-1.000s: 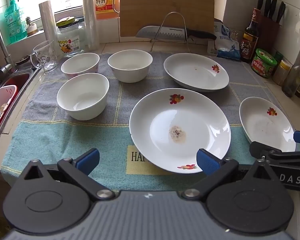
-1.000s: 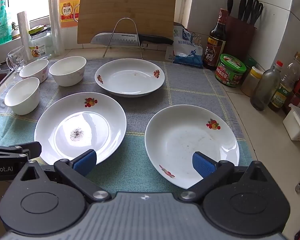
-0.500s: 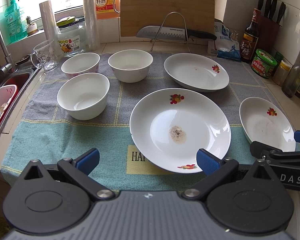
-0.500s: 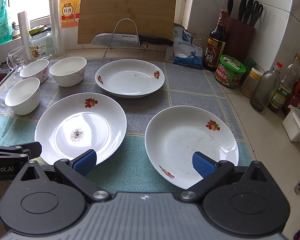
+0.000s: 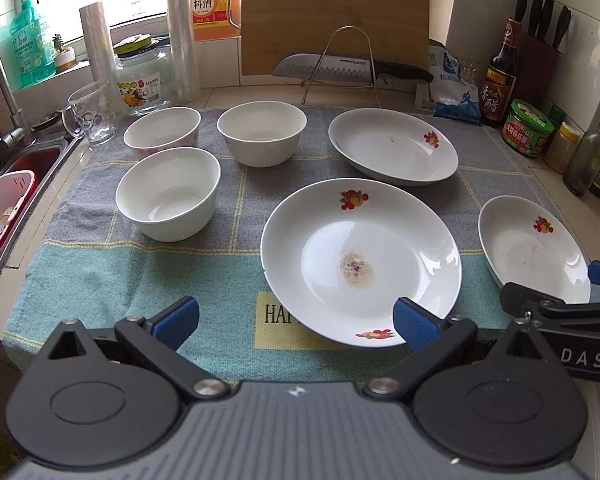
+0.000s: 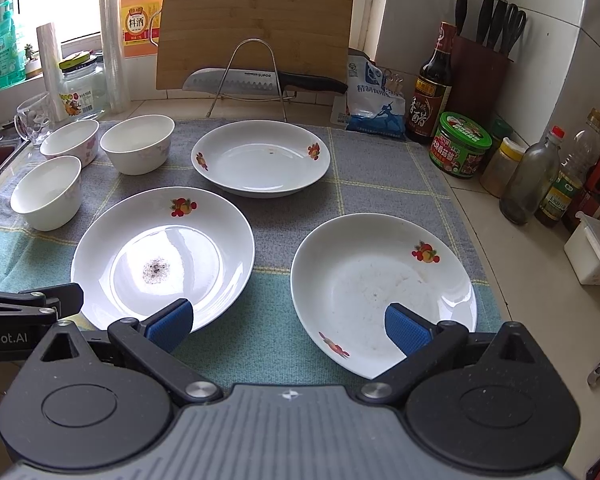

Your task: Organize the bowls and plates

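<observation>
Three white fruit-patterned plates lie on a towel: a near middle plate (image 5: pixel 360 260) (image 6: pixel 164 256) with a stain, a far plate (image 5: pixel 392 146) (image 6: pixel 260 158), and a right plate (image 5: pixel 532 248) (image 6: pixel 380 288). Three white bowls stand at the left: a near bowl (image 5: pixel 168 194) (image 6: pixel 46 192), a far-left bowl (image 5: pixel 162 132) (image 6: pixel 70 140) and a far-middle bowl (image 5: pixel 260 134) (image 6: pixel 138 144). My left gripper (image 5: pixel 296 320) is open and empty at the near edge of the middle plate. My right gripper (image 6: pixel 288 326) is open and empty at the near edge of the right plate.
A blue-grey towel (image 5: pixel 132 280) covers the counter. A sink (image 5: pixel 24 168) with a red basket is at the left. A glass mug (image 5: pixel 88 116), jar, knife rack (image 5: pixel 348 68), cutting board (image 6: pixel 256 24), and bottles and jars (image 6: pixel 464 144) line the back and right.
Both grippers have drifted very slightly; nothing on the towel has moved.
</observation>
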A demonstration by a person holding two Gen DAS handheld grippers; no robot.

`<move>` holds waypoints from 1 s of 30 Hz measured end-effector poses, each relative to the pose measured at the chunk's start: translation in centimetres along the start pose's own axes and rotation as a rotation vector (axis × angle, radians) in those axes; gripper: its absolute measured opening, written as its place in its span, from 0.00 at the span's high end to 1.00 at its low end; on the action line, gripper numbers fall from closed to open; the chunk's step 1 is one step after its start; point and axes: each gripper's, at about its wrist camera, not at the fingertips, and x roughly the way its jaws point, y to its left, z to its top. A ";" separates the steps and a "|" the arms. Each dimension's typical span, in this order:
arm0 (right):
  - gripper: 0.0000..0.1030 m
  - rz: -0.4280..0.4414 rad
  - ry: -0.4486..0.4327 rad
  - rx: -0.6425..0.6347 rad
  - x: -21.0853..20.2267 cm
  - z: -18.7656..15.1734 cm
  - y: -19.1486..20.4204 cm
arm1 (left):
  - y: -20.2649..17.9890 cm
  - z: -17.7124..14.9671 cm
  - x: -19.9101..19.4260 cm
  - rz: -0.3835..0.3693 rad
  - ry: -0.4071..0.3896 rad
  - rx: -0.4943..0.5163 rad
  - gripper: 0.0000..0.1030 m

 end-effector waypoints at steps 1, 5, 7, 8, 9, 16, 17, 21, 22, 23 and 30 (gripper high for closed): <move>0.00 0.000 -0.001 -0.001 0.0 0.0 0.0 | 0.0 0.0 0.0 0.000 0.000 0.001 0.01; 0.00 -0.001 -0.002 -0.002 -0.1 0.0 0.1 | 0.0 0.0 0.0 0.001 -0.001 0.001 0.01; 0.00 -0.002 -0.004 -0.004 -0.2 0.1 0.1 | 0.0 0.1 -0.1 0.001 -0.001 0.001 0.01; 0.00 -0.002 -0.005 -0.004 -0.3 0.1 0.1 | 0.0 0.1 -0.1 0.000 -0.002 0.000 0.01; 0.00 -0.002 -0.004 -0.004 -0.3 0.1 0.1 | 0.0 0.1 -0.1 0.001 -0.001 0.001 0.01; 0.00 -0.002 -0.005 -0.004 -0.2 0.1 0.1 | 0.1 0.2 -0.2 0.000 -0.004 0.001 0.01; 0.00 -0.003 -0.005 -0.004 -0.2 0.0 0.1 | 0.2 0.2 -0.2 -0.001 -0.004 0.001 0.01; 0.00 -0.004 -0.005 -0.004 -0.4 0.1 0.1 | 0.1 0.2 -0.2 -0.001 -0.004 0.001 0.01; 0.00 -0.004 -0.006 -0.004 -0.4 0.1 0.1 | 0.1 0.2 -0.2 -0.001 -0.005 0.001 0.01; 0.00 -0.004 -0.006 -0.004 -0.4 0.1 0.2 | 0.1 0.2 -0.2 0.000 -0.005 0.001 0.01; 0.00 -0.004 -0.007 -0.005 -0.3 0.1 0.2 | 0.2 0.2 -0.3 -0.003 -0.006 0.003 0.01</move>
